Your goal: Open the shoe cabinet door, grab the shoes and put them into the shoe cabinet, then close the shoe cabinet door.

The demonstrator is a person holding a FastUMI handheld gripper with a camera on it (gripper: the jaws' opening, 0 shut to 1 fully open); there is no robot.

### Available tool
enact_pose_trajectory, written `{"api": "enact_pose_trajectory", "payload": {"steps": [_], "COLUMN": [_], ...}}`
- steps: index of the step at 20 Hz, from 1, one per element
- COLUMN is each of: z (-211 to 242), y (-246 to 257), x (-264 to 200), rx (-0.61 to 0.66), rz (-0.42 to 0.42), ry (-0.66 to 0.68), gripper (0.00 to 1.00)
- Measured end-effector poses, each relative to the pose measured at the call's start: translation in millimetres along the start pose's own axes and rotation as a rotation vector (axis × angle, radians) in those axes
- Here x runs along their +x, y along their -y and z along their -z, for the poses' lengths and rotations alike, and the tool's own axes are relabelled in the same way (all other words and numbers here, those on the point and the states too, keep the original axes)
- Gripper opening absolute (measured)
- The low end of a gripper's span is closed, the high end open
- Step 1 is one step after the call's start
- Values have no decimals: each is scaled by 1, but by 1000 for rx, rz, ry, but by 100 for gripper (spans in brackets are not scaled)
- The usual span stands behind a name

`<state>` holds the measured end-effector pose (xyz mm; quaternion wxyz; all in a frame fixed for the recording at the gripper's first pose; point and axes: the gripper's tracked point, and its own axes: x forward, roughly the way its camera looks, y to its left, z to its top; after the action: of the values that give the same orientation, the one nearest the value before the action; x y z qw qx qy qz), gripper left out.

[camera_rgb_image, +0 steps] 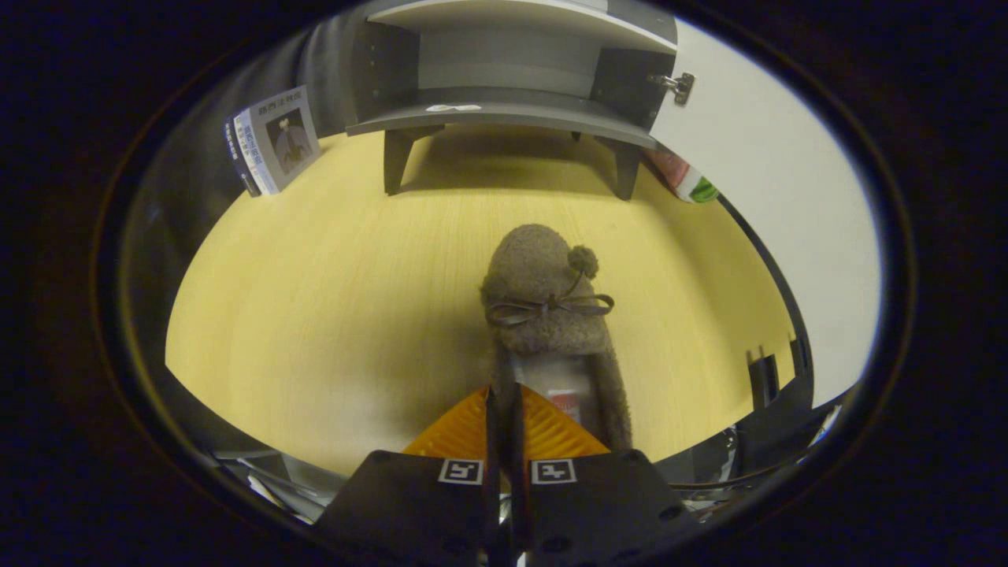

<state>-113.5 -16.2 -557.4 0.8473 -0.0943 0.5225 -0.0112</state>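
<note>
With the shoe cabinet (512, 110) door (756, 181) already open at twelve o'clock, the gripper (504, 394) pinched the heel rim of the fuzzy brown slipper (543, 299) over the tabletop (315, 315); carrying it forward onto the shelf likely came next.

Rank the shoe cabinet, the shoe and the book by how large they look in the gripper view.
1. Shoe cabinet, door open.
2. Shoe, pinched by its edge in the tool; nearness enlarges it, so its lead over the book is unsure.
3. Book.
</note>
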Motion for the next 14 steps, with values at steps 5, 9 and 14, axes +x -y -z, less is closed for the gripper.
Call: {"api": "enact_pose_trajectory", "payload": {"steps": [5, 9, 14], "z": [-1, -6, -34], "y": [0, 1, 2], "x": [1, -4, -23], "rx": [-5, 6, -10], "rz": [-2, -7, -37], "ry": [10, 32, 117], "gripper": [3, 3, 3]}}
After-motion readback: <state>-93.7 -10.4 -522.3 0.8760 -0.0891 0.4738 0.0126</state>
